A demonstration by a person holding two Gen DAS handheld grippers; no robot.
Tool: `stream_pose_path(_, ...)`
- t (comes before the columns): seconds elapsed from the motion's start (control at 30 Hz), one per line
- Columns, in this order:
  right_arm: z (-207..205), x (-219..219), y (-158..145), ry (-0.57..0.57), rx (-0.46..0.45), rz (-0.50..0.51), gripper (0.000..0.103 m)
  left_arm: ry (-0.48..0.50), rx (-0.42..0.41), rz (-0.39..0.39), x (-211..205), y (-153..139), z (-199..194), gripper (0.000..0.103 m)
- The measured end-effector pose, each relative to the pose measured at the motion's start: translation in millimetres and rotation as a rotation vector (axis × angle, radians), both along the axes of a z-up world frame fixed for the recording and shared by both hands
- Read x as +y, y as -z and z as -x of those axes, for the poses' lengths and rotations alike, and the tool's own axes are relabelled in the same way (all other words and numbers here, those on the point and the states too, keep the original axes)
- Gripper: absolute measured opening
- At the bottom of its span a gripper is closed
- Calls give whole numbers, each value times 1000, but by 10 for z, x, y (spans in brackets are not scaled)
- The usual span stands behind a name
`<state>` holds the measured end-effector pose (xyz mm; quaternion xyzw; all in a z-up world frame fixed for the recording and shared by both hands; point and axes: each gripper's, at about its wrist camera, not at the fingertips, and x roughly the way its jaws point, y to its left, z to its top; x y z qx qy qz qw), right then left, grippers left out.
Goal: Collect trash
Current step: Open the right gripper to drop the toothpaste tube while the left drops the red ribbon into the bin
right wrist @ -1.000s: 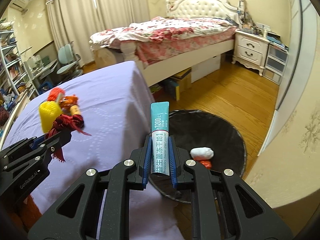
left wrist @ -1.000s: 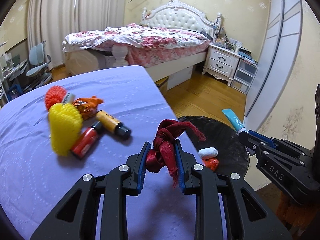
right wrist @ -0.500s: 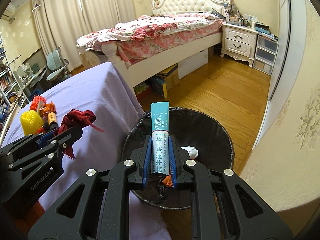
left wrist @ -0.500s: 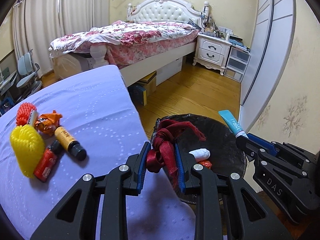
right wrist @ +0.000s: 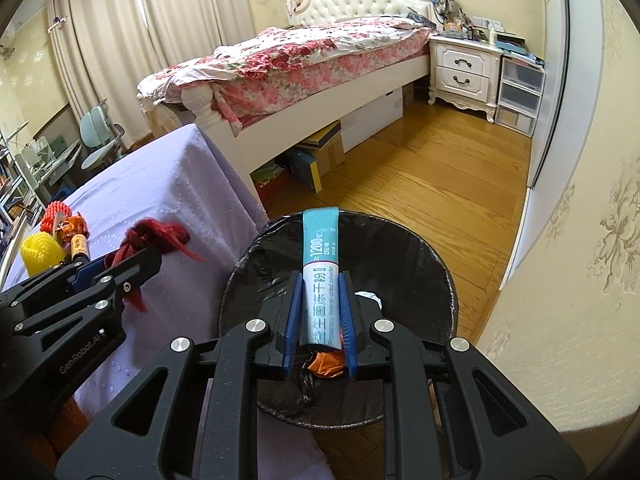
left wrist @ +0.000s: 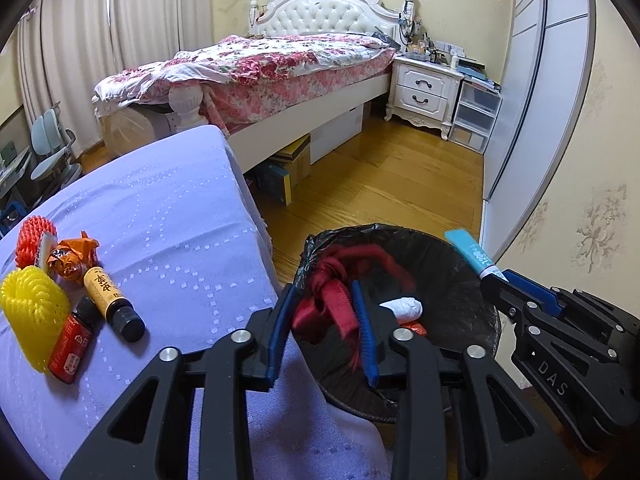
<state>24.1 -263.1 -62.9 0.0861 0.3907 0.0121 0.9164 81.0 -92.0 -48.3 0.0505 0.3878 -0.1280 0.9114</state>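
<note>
A black-lined trash bin (left wrist: 400,232) stands on the floor beside the purple-clothed table (left wrist: 160,220). Over the bin's near left rim my left gripper (left wrist: 322,292) has its jaws opening, and a knotted red ribbon (left wrist: 328,300) is still between the pads, touching both. My right gripper (right wrist: 321,280) is shut on a teal and white powder sachet (right wrist: 320,248), which stands upright over the middle of the bin (right wrist: 400,232). A white wad (left wrist: 404,307) and an orange wrapper (right wrist: 326,362) lie inside the bin. In the right wrist view the left gripper (right wrist: 148,252) and the ribbon (right wrist: 160,236) show at left.
On the table's left side lie a yellow foam net (left wrist: 30,308), a small red bottle (left wrist: 72,344), a brown bottle (left wrist: 110,296), an orange wrapper (left wrist: 70,256) and an orange-red net (left wrist: 34,232). Beyond are a bed (left wrist: 280,64), a nightstand (left wrist: 424,88) and wooden floor (left wrist: 400,168).
Both grippers moved from the table's edge to over the bin, carrying the ribbon and the sachet. The left jaws have spread slightly; the ribbon stays between them.
</note>
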Motion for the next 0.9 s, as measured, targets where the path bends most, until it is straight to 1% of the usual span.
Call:
stream_pose_path(0.03,3,-8,10,5,2,0,20,-3,-3,0,0,-5,3,48)
stream_pose_path(0.07,6,-19,19,11,4,1,27,-8,-7,0,4,-9,7,59)
stream_pose_path(0.13,12,-44,17,22,1,2,34,-10,-17,4,11,-25,22,66)
stream_pose_path(0.23,21,-63,7,32,0,6,35,-14,-33,-2,20,-52,54,71)
stream_pose_path(0.37,34,-55,-23,38,-7,11,42,-29,-49,-8,74,-83,102,73)
stream_pose_path(0.57,58,32,-56,16,-8,15,43,-72,-58,-12,259,-112,172,73)
stream_pose_path(0.9,109,390,-126,-63,-8,0,44,-181,-65,-17,792,-167,327,73)
